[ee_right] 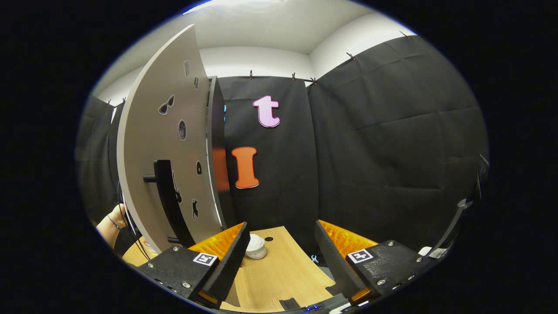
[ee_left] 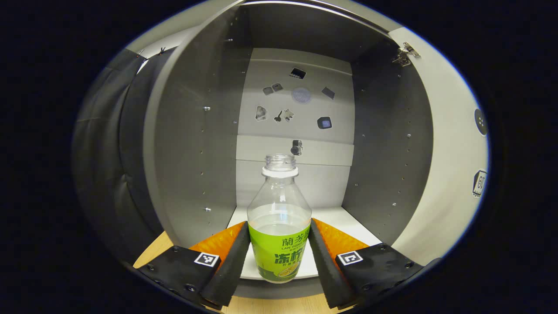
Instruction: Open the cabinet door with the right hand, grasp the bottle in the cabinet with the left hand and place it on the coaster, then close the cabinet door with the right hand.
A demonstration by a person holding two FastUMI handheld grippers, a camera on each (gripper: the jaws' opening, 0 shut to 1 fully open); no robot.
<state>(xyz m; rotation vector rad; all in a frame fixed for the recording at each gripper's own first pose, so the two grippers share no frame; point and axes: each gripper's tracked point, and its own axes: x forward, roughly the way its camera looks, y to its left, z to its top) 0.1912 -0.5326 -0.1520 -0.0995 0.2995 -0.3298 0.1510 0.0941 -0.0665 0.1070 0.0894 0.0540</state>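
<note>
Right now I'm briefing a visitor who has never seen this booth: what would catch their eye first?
In the left gripper view, the uncapped bottle with its bright green label stands at the front edge of the open cabinet, between the left tool fingers. In the right gripper view, the cabinet door stands swung open at left, dotted with stickers, its dark handle facing the open right tool.

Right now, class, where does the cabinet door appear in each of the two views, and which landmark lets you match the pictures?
Left gripper view: the cabinet door stands swung open along the right edge, its inner face showing, hinge at the top.
Right gripper view: the door stands at the left, its outer face with stickers and a dark handle showing.
Shared landmark: the wooden table below.
</note>
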